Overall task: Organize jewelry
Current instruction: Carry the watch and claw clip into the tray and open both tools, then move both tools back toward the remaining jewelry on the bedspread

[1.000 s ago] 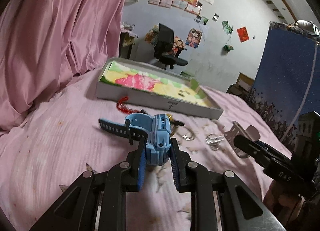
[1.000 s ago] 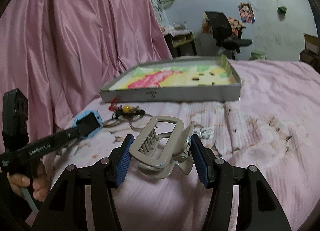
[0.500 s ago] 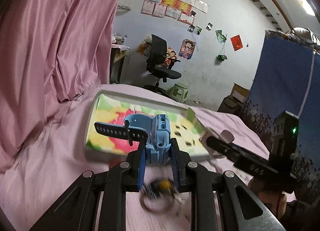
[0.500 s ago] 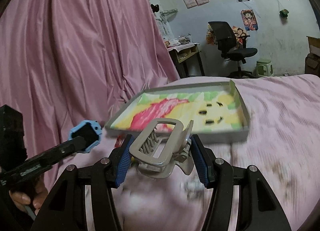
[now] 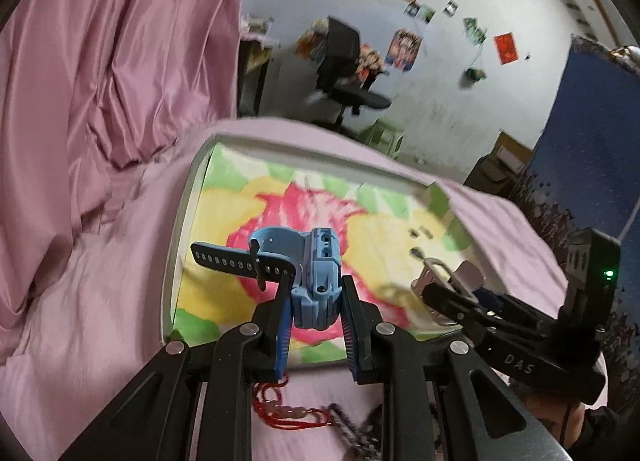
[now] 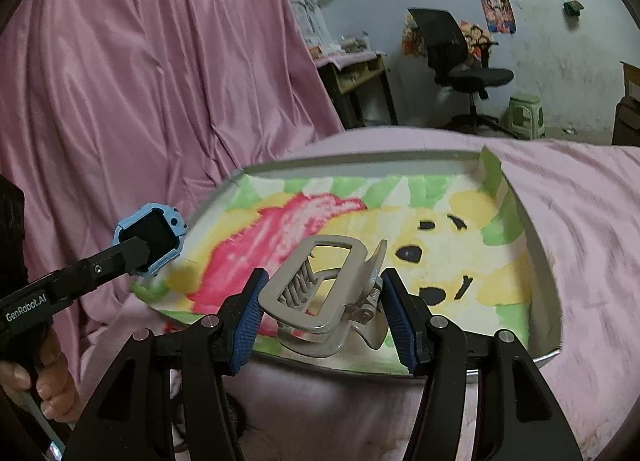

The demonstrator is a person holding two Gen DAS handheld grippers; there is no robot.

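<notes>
Blue plastic watch w/ dark perforated rubbery strap [image 5: 316, 281]: matt. Beige plastic hair clip w/ small metal spring [image 6: 324, 297]: smooth, semi-glossy. Shallow grey tray [image 6: 548, 357], looks like card or thin metal, can't tell; lined w/ soft cloth printed pink, yellow, green [image 6: 360, 229]. Pink bed sheet [image 6: 580, 221]: matt woven cloth. Pink curtain [image 5: 100, 61]: satin sheen. Black matt plastic claw arms, ribbed blue pads [image 6: 248, 317]. Red cord bracelet [image 5: 280, 413]: braided.
</notes>
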